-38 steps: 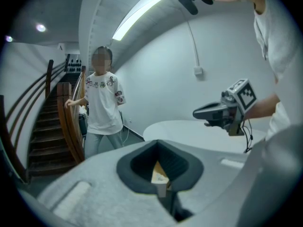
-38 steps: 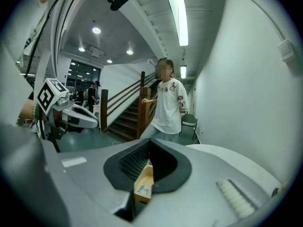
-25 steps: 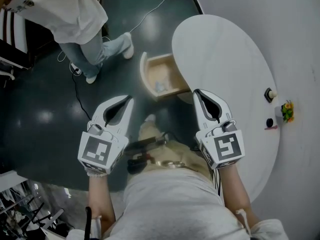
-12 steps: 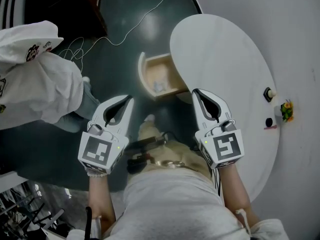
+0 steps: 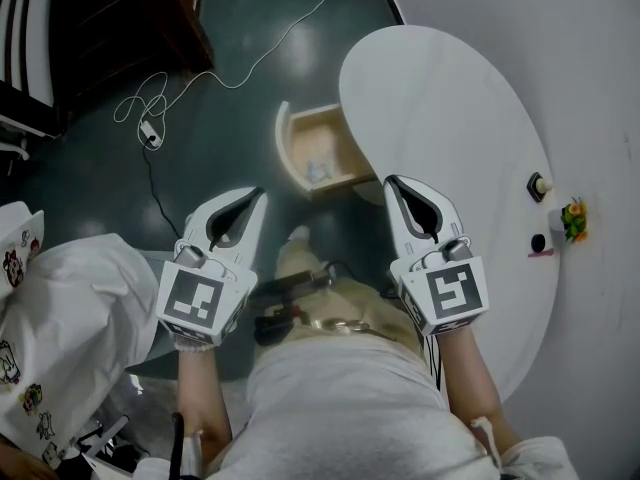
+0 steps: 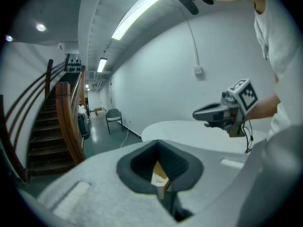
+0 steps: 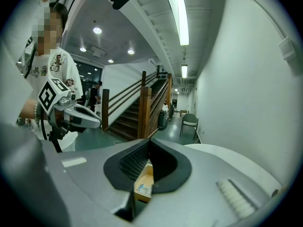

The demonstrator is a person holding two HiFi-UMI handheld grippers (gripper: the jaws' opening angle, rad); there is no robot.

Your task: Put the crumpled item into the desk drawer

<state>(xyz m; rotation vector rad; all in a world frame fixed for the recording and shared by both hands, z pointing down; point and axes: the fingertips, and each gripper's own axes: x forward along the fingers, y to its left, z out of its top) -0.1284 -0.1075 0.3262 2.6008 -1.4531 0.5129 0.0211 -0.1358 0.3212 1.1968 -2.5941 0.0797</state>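
Observation:
The wooden desk drawer [image 5: 318, 154] stands pulled open under the left edge of the white oval desk [image 5: 450, 108]. A pale crumpled item [image 5: 318, 172] lies inside it. My left gripper [image 5: 258, 197] hovers over the dark floor just short of the drawer, shut with nothing in it. To the right, my right gripper [image 5: 391, 183] hangs at the desk's near edge beside the drawer, also shut and empty. In the right gripper view the drawer [image 7: 144, 178] and crumpled item [image 7: 142, 189] show through the jaw gap. The left gripper view shows a sliver of the drawer [image 6: 160, 175].
A person in white printed clothing [image 5: 60, 338] stands at the lower left, close to my left arm. A white cable [image 5: 160, 103] lies on the floor. A knob [image 5: 540, 186], a black disc [image 5: 540, 244] and a small orange-green ornament [image 5: 574, 222] sit on the desk's right side. Stairs [image 7: 132, 112] rise beyond.
The person in white has walked from the upper left down to the lower left of the head view. Both grippers have stayed where they were.

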